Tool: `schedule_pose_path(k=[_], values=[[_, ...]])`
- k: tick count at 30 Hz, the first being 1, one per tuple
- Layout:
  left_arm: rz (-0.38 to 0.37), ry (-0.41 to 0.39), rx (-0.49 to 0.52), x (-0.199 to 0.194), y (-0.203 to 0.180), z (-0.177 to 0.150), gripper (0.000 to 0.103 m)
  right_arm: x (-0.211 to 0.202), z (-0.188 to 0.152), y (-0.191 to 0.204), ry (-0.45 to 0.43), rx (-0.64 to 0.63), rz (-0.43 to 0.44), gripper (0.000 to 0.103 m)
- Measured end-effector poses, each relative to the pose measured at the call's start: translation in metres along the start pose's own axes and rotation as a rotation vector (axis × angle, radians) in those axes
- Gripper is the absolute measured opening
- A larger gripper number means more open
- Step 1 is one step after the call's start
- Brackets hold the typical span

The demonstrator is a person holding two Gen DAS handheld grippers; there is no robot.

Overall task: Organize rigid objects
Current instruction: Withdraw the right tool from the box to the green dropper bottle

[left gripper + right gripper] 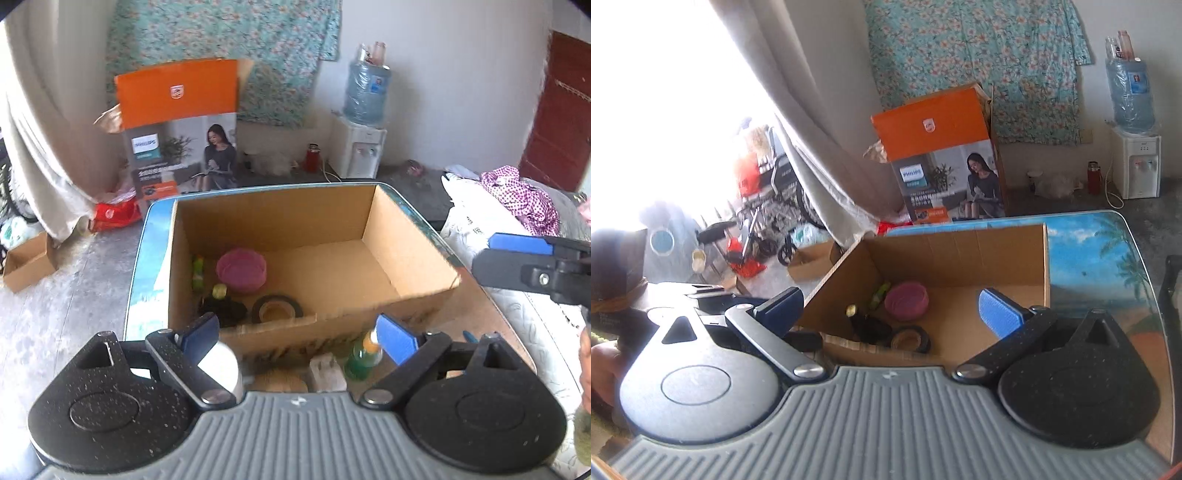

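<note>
- Spreading wide in the near foreground of its own view, the left claw (pixel 297 334) holds nothing between its blue pads (pixel 395 338).
- Just below that claw, on the table (pixel 484 306) before the box's near wall, stand a white rounded object (pixel 221 363), a white plug-like block (pixel 327 371) and a green bottle (pixel 364 356) with an orange neck, which stands roughly upright and leans slightly left.
- The right claw (pixel 899 314) is also wide and empty; in the left view it comes in from the right edge as a black arm with a blue pad (pixel 517 243), above the box's right corner.
- The cardboard box (pixel 380 229) sits open-topped on the table, its long axis running left to right across the left view.
- Inside, against the near left corner, a roll of black tape (pixel 277 308) lies flat with its hole facing up.
- Left of the tape sits a dark, blurred object (pixel 223 308), with a small yellow-green piece (pixel 219 291) just beyond it.
- Farther in, a pink round bowl-like container (pixel 242 269) rests on the box floor, near the left wall.
- Beside it, along the left wall, a thin green item (pixel 198 273) lies with its long axis running near to far.
- The right half of the box floor is bare cardboard.
- Beyond the table, on the floor, an orange printed carton (pixel 177 129) stands upright.
- A water dispenser (pixel 360 147) with a blue bottle stands at the far wall, right of the carton.
</note>
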State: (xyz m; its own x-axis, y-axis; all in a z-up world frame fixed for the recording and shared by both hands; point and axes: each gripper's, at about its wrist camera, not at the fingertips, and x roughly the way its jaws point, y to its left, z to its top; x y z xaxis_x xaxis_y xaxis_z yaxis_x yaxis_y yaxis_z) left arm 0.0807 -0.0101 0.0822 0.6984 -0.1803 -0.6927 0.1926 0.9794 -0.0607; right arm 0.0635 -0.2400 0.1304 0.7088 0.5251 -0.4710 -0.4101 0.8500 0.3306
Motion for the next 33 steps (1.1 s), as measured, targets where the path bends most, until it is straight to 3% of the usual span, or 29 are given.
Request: schedule_pose_path(k=[7, 10, 14, 19, 22, 28, 33], values=[[-0.053, 0.038, -0.124, 0.001, 0.003, -0.048, 0.093, -0.009, -0.054, 0.013, 0.083, -0.05, -0.182, 0.102], [-0.074, 0.023, -0.179, 0.005, 0.004, -0.064, 0.099, -0.005, -0.075, 0.019, 0.095, -0.114, -0.282, 0.102], [-0.069, 0.029, -0.164, 0.01, 0.0, -0.076, 0.1, -0.008, -0.093, 0.026, 0.091, -0.206, -0.382, 0.102], [-0.09, 0.012, -0.094, 0.011, -0.015, -0.083, 0.103, -0.013, -0.092, 0.028, 0.063, -0.295, -0.464, 0.102], [-0.138, 0.002, -0.112, 0.011, -0.016, -0.089, 0.103, -0.016, -0.087, 0.021, 0.05, -0.306, -0.452, 0.102], [-0.148, 0.006, -0.127, 0.012, -0.01, -0.098, 0.103, -0.041, -0.073, -0.002, -0.019, -0.152, -0.253, 0.102], [-0.188, -0.062, -0.131, 0.009, -0.005, -0.097, 0.103, -0.043, -0.069, 0.001, -0.09, -0.151, -0.247, 0.102]])
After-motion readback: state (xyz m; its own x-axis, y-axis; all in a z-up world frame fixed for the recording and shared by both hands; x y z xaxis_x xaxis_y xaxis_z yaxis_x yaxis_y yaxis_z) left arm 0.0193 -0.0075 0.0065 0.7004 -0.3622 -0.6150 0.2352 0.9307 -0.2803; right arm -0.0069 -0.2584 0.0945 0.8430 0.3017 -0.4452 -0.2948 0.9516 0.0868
